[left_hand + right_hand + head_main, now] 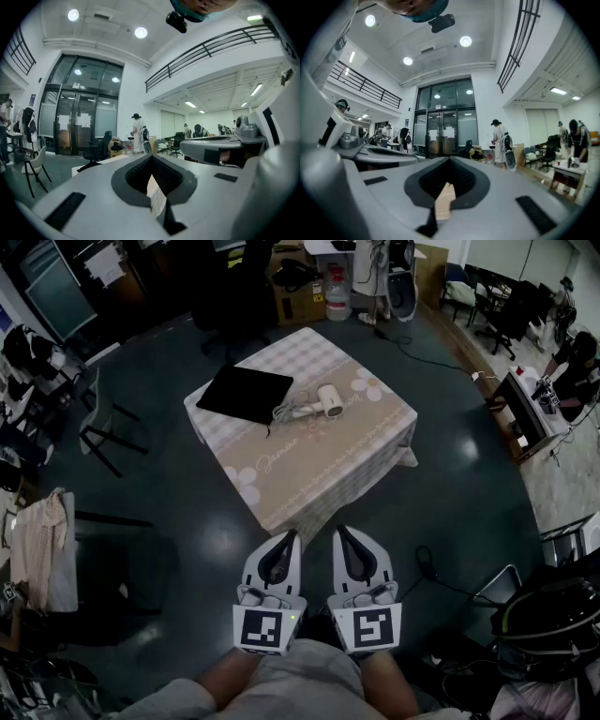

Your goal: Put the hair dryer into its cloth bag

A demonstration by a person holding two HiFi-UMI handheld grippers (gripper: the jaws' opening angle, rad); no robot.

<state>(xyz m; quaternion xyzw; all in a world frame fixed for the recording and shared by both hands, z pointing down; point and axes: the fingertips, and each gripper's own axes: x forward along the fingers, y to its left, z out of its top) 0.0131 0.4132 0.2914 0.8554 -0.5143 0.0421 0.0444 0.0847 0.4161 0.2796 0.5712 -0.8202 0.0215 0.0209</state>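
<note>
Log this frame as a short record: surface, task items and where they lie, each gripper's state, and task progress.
surface: table with a checked and beige cloth, in the middle of an open room
bag: black, lying flat on the table
hair dryer: white, on the table beside the bag, outside it
cord: loose, between dryer and bag
left gripper: shut, empty, near the person's body, short of the table
right gripper: shut, empty, beside the left one
progress: not started, nothing touched
</note>
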